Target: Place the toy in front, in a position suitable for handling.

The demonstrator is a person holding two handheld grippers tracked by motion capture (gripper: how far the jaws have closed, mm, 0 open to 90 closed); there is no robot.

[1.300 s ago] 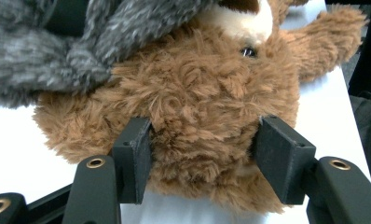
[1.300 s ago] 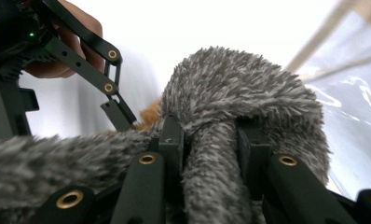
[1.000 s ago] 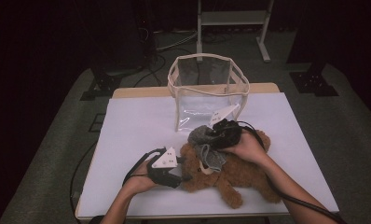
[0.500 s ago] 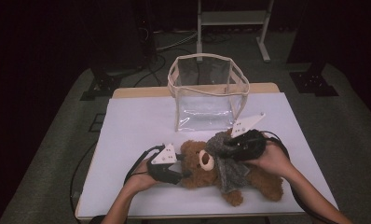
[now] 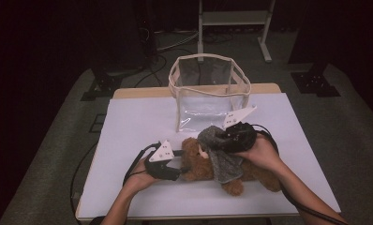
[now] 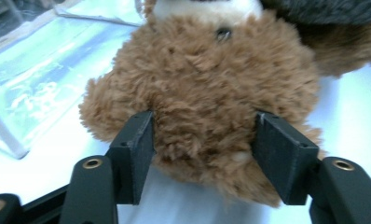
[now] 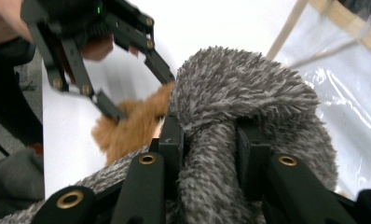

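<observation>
Fingers [image 7: 174, 135] of my right gripper [image 7: 207, 140] pinched the grey cloth [image 7: 249, 88]; my left gripper [image 6: 204, 154] had just been opening, its pads flanking the teddy bear [image 6: 207, 93] on the table [image 5: 142, 122].

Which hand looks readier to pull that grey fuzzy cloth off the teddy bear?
Probably the right. The right gripper already has its jaws clamped on the grey cloth. The left gripper straddles the teddy bear, its jaws just opening, better placed to steady it.
</observation>
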